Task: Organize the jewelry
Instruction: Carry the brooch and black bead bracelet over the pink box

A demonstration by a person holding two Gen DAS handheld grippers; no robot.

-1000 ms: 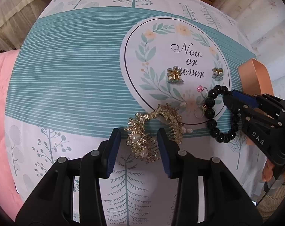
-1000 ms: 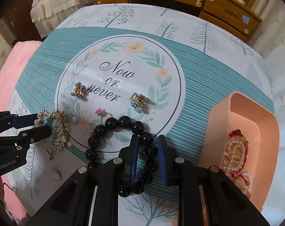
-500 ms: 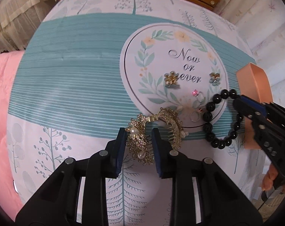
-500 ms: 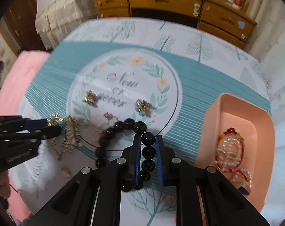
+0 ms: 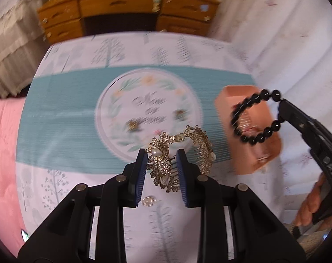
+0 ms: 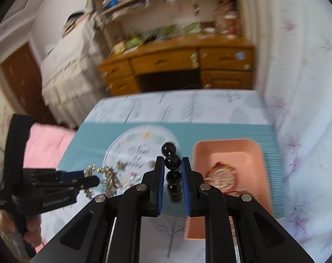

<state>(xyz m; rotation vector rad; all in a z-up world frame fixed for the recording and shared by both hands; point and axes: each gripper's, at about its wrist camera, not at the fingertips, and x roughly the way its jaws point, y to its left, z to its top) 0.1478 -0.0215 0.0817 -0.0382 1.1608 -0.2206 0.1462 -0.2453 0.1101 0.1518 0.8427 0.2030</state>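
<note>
Two pieces of jewelry are now airborne that lay on the printed teal-and-white cloth (image 5: 62, 114) a second ago. The left gripper (image 5: 162, 171), then wide open around the gold filigree hair comb with pearls (image 5: 166, 162), has narrowed onto it and lifted it clear of the cloth. The right gripper (image 6: 173, 176), its jaws nearly together, clamps the black round-bead bracelet (image 6: 172, 161), whose loop hangs free in front of the peach plastic tray (image 5: 253, 131) in the left wrist view. Both cameras have tilted up toward the wooden dresser (image 6: 176, 61). Judged from this, pick-up is done for both items and transfer to the tray comes next. Two small flower clips (image 5: 135, 124), blurred, remain on the cloth, and a small pale piece (image 5: 148, 201) lies below the comb.
</note>
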